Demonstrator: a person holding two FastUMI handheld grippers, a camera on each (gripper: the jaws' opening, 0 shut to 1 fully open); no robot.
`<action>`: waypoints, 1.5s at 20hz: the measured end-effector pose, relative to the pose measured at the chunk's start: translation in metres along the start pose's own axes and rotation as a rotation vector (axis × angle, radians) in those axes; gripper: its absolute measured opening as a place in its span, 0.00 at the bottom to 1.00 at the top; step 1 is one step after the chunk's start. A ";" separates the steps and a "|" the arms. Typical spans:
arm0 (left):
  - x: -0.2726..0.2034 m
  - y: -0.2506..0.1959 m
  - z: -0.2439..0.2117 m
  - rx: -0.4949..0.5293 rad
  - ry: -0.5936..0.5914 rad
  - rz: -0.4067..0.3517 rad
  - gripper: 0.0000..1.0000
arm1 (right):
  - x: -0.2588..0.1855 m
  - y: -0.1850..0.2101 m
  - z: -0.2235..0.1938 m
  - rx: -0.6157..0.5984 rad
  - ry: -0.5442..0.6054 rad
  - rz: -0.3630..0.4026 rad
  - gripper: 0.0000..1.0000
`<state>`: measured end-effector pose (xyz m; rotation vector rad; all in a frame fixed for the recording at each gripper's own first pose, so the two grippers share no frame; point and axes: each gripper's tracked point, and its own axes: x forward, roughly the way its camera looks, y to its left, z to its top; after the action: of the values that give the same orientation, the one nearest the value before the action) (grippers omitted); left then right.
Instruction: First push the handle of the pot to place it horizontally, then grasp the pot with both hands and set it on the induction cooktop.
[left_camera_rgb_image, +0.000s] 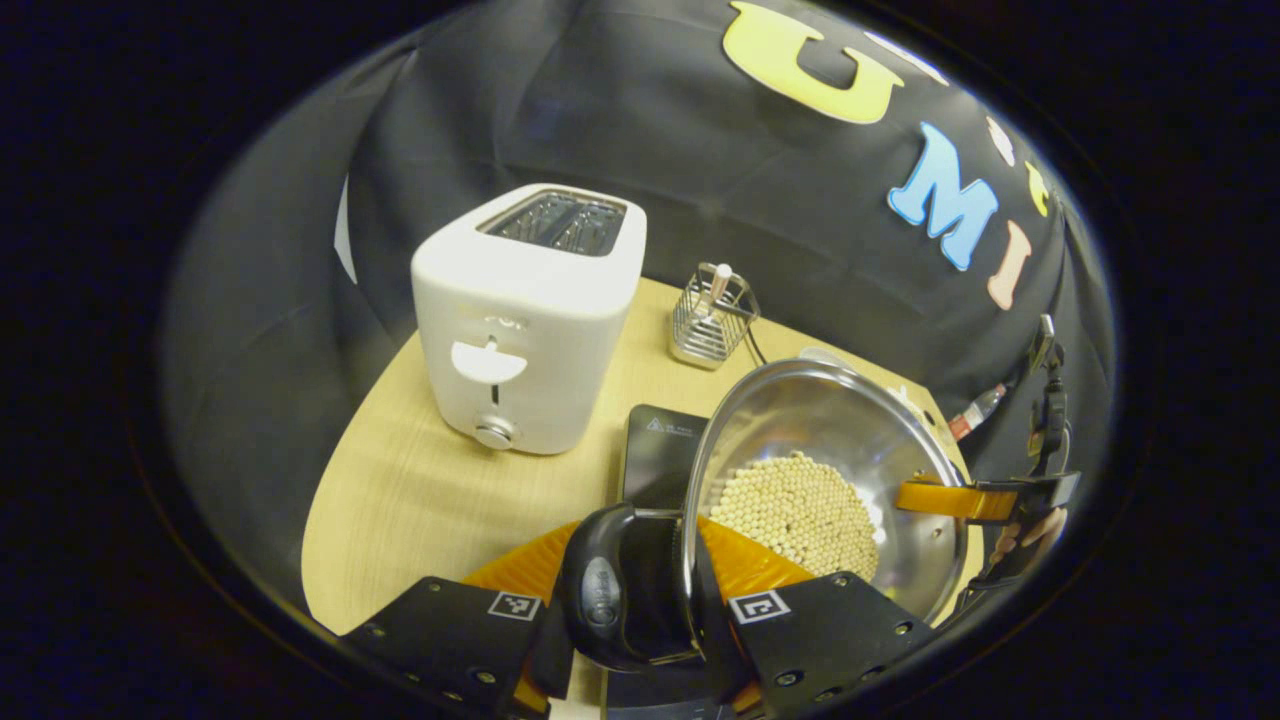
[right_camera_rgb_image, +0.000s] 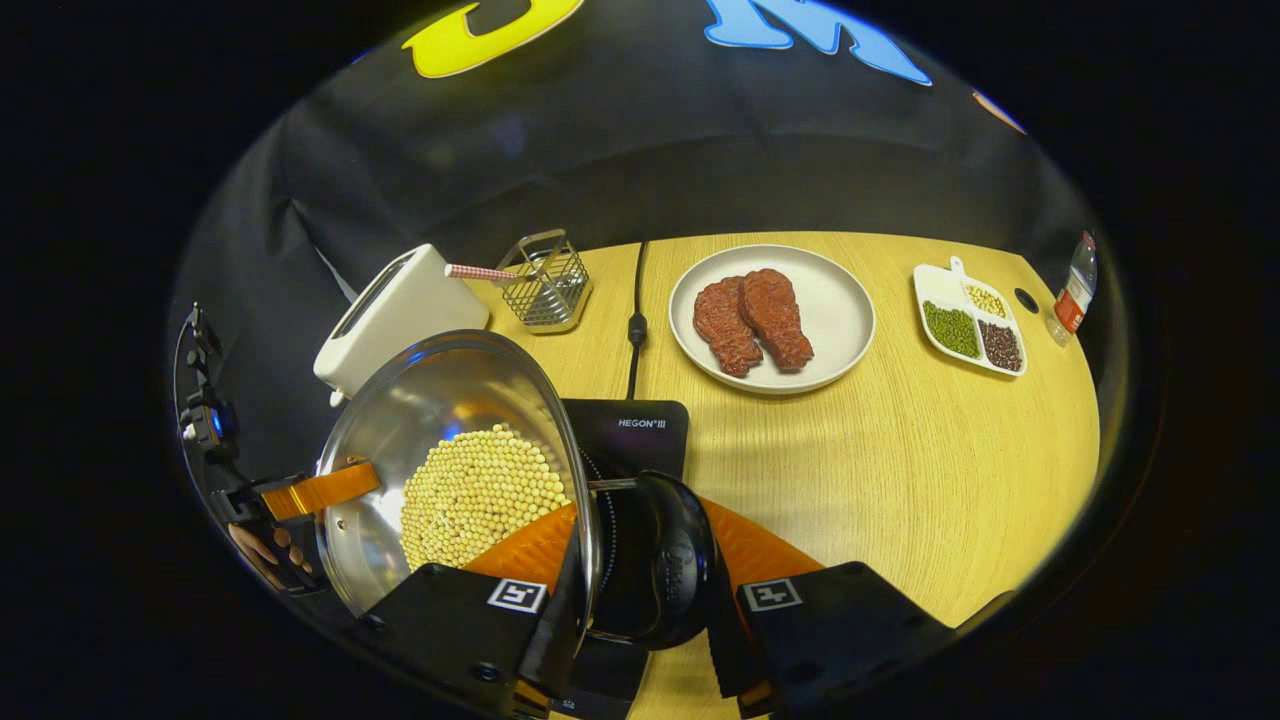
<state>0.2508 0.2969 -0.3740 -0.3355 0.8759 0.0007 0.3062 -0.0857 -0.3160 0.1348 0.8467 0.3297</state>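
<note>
Pot (right_camera_rgb_image: 450, 450) of beans, both claws (left_camera_rgb_image: 640, 610) (right_camera_rgb_image: 640, 610) clamped on handles, cooktop (right_camera_rgb_image: 630, 435) marked HEGON.

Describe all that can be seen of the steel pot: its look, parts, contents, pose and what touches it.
The pot looks like shiny stainless steel, round, with a thin rim and a black loop handle on each side. A mound of pale round beans lies inside. It is lifted and tilted above the black induction cooktop. The right gripper clamps one handle, the left gripper the opposite one.
</note>
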 end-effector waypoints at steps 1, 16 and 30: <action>0.005 0.001 -0.001 -0.001 0.003 -0.006 0.56 | 0.002 -0.001 -0.001 0.001 0.003 -0.004 0.53; 0.004 0.003 -0.002 0.002 0.028 -0.002 0.57 | 0.005 -0.004 -0.004 0.027 0.019 0.010 0.58; -0.028 0.004 0.015 0.128 0.029 0.157 0.93 | -0.031 0.001 -0.009 -0.049 -0.008 -0.003 0.98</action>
<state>0.2431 0.3088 -0.3454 -0.1465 0.9243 0.0853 0.2804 -0.0948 -0.2995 0.0894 0.8306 0.3464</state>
